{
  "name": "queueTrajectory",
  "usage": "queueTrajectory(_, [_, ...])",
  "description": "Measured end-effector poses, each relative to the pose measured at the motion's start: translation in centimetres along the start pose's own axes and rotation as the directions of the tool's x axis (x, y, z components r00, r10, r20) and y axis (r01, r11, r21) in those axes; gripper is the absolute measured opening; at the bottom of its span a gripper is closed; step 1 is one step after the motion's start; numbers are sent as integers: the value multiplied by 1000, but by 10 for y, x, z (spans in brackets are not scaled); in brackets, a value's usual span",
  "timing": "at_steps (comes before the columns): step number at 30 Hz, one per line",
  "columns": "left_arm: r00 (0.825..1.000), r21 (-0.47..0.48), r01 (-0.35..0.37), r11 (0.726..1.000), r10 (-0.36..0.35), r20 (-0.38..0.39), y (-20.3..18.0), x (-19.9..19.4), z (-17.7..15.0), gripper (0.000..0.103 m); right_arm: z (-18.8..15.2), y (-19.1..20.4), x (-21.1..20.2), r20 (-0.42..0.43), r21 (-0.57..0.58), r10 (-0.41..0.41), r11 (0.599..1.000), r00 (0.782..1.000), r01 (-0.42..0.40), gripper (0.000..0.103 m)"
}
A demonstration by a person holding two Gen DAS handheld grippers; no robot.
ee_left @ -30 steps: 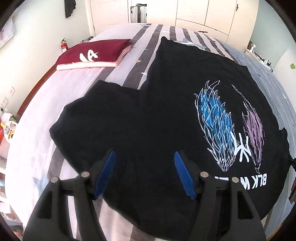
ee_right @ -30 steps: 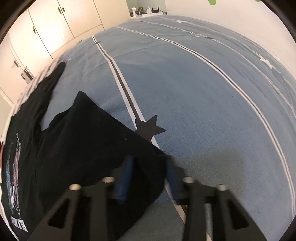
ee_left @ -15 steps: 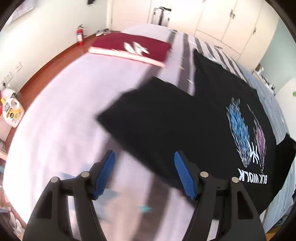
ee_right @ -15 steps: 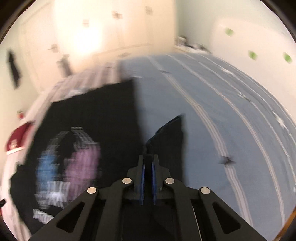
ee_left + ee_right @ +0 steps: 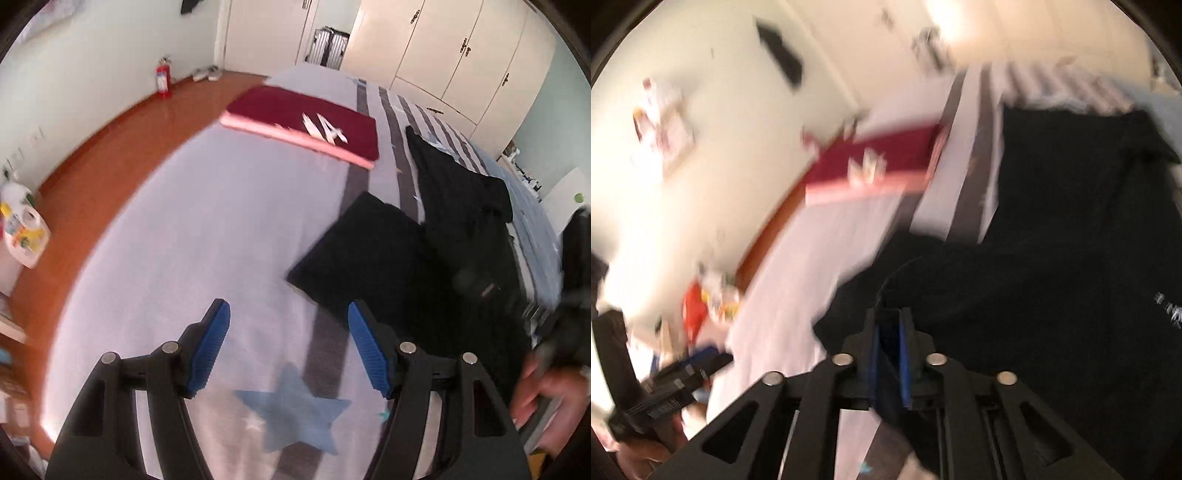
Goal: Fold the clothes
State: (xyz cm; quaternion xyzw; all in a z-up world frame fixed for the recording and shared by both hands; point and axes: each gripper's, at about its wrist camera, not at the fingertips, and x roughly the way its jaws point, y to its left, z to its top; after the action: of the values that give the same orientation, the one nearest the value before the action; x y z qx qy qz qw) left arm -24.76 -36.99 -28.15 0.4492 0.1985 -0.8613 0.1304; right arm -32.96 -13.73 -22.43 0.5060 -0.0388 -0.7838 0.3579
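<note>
Your black T-shirt lies on the striped bed at three o'clock in the left wrist view, one side folded over, a sleeve spread flat toward nine o'clock. Your left gripper hovers over bare sheet, jaws wide with nothing between them. Your right gripper has narrow jaws opening; dark cloth seems to sit between them, though blur hides any pinch.

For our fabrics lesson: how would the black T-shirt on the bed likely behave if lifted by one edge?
Probably floppy: the black T-shirt already lies draped in soft folds on the bed. Likely light, since a thin fold bends near the right gripper. It shouldn't roll or tip.
</note>
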Motion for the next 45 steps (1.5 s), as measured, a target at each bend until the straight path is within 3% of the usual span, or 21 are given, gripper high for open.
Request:
queueTrajectory(3, [997, -11, 60, 998, -60, -41, -15, 21, -3, 64, -21, -3, -8, -20, -27, 18, 999, 1000, -19, 22])
queueTrajectory(5, [993, -10, 99, 995, -100, -69, -29, 36, -5, 64, -32, -13, -29, 28, -61, 10, 998, 1000, -8, 43])
queueTrajectory(6, [989, -5, 120, 993, -120, -84, -39, 43, -6, 64, -40, -22, -41, 46, -72, -18, 997, 999, 21, 46])
queueTrajectory(12, [976, 86, 200, 976, -190, -110, -98, 80, -2, 64, -71, -93, -77, 25, -73, -154, 985, 988, 155, 46])
queueTrajectory(15, [971, 105, 195, 975, -177, -160, -111, 99, -7, 64, -80, -112, -77, 17, -109, -187, 976, 982, 188, 46])
queueTrajectory(19, [966, 142, 186, 972, -154, -208, -124, 115, -15, 64, -92, -115, -74, 16, -149, -197, 969, 980, 198, 46])
queueTrajectory(25, [962, 161, 192, 968, -153, -228, -129, 122, -22, 50, -108, -118, -64, -3, -173, -203, 964, 979, 200, 46])
queueTrajectory(28, [962, 175, 193, 965, -150, -230, -132, 124, -21, 32, -116, -117, -64, -1, -190, -220, 958, 975, 216, 46])
queueTrajectory(30, [962, 189, 196, 962, -151, -229, -133, 126, -19, 13, -119, -117, -63, 3, -197, -226, 955, 974, 222, 46])
queueTrajectory(32, [960, 186, 212, 959, -169, -223, -135, 124, -17, 8, -120, -114, -62, 9, -216, -238, 948, 971, 234, 46])
queueTrajectory(36, [960, 147, 243, 959, -216, -176, -129, 106, -4, 6, -121, -100, -65, 60, -291, -269, 916, 961, 275, 46])
queueTrajectory(41, [956, 73, 279, 957, -270, -113, -111, 87, 26, 6, -121, -87, -48, 65, -356, -303, 883, 951, 305, 46])
queueTrajectory(45, [954, 112, 292, 950, -281, -101, -112, 82, 40, 5, -123, -78, -37, 74, -407, -342, 847, 937, 342, 46])
